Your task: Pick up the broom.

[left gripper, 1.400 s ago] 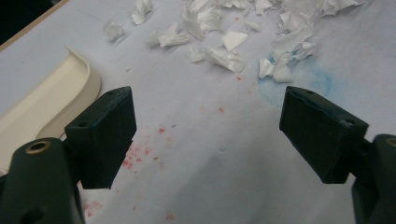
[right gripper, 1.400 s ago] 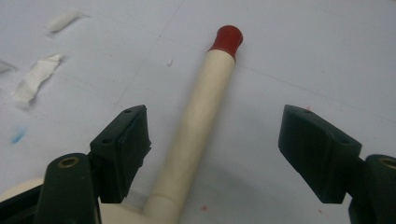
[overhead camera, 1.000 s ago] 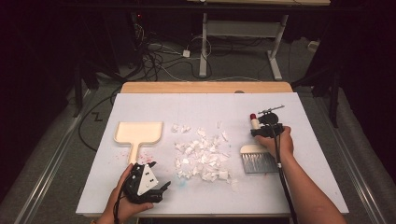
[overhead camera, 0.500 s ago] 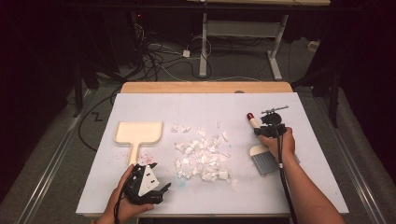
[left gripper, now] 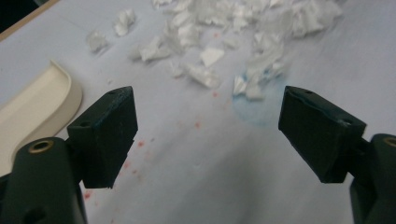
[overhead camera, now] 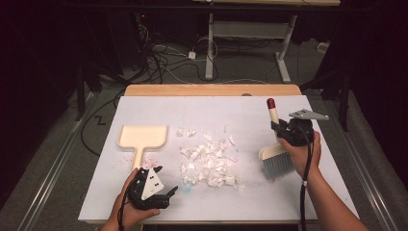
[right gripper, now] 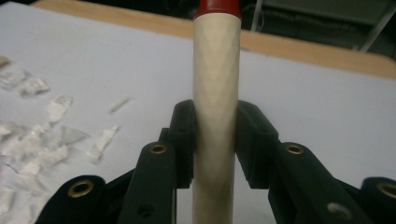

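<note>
A: right gripper [overhead camera: 284,129] clamped on brush [overhead camera: 275,159] handle, bristles down right of scraps [overhead camera: 208,161]; set to sweep left toward dustpan [overhead camera: 142,137]?

B: likely; left gripper [overhead camera: 166,197] open, empty, low near front edge; dustpan unheld, may slide; bare table [overhead camera: 250,202] around the pile; near edge close.

One brush [overhead camera: 274,153], one dustpan [overhead camera: 143,138], one heap of white paper scraps [overhead camera: 208,160], two tools.
</note>
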Available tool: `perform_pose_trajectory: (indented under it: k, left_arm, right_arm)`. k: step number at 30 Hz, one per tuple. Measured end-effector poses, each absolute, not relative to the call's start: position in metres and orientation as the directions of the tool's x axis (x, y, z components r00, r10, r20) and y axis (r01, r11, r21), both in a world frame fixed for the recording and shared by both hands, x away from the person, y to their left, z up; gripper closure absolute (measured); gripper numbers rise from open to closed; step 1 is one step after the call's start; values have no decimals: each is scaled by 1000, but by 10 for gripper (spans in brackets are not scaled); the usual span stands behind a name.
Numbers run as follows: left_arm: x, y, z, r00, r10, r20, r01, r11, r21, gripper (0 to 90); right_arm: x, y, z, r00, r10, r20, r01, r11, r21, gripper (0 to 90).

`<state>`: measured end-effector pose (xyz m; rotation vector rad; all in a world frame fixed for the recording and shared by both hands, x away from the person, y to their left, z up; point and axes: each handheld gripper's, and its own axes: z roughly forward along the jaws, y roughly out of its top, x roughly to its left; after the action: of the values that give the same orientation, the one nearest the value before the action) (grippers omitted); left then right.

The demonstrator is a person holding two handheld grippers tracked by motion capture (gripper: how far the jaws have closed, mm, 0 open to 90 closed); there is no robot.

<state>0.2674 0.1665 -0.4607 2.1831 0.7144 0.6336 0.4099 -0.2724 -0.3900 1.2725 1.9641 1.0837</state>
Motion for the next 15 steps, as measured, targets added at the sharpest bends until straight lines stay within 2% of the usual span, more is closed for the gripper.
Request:
perform_pose_trajectory:
  k: [6,9,10,15]
  left_arm:
    - [269,140,-443,763,619,187,256,-554,792,190]
    - [268,105,-428,823,538,182,190,-563,804,191]
    - [268,105,-428,823,538,182,190,-563,804,192]
    - [281,49,-408,874,473,113,150,-483,863,195]
  right_arm:
    - [386,-263,-365,-456,890,-23,395,225,891,709]
    - [375,-254,-355,-484,874,-27,354,224,908,709]
    - [375,-254,-355,-484,874,-27,354,224,908,709]
    - [354,-228,-344,-551,832,-60,280,252,926,708]
